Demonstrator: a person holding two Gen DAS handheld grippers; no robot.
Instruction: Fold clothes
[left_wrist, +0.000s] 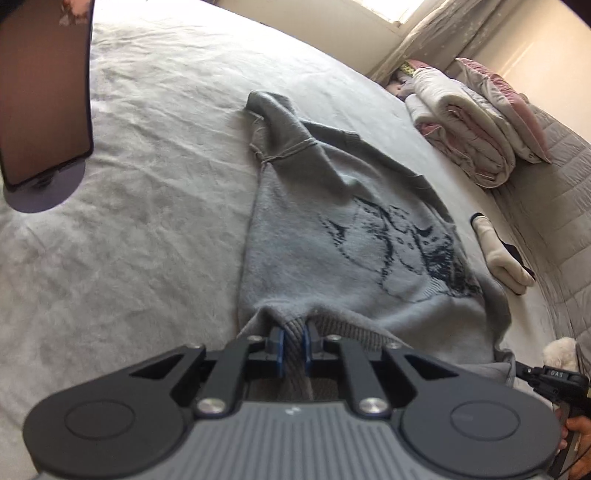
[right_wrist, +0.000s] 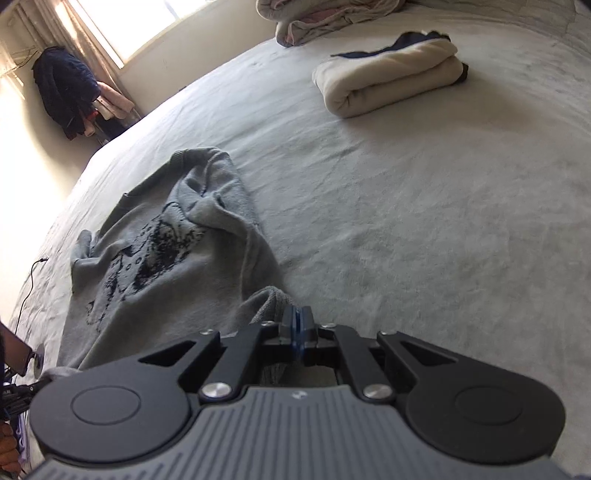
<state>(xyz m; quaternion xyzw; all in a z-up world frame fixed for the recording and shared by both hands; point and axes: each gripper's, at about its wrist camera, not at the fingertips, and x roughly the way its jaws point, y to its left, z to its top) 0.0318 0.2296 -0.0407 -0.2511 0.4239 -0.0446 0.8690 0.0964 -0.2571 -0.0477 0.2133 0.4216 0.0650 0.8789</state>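
Grey knitted sweater with a dark printed figure (left_wrist: 332, 236) is spread on the pale grey bedsheet (left_wrist: 147, 206), its ribbed hem pinched between the pads of the left gripper (left_wrist: 293, 349). A hem corner is clamped by the fully closed right gripper (right_wrist: 297, 328). Bare sheet is seen on both sides; a folded cream towel (right_wrist: 391, 85) lies well apart. Both grippers are angled downward; the sweater's far sleeve is bunched.
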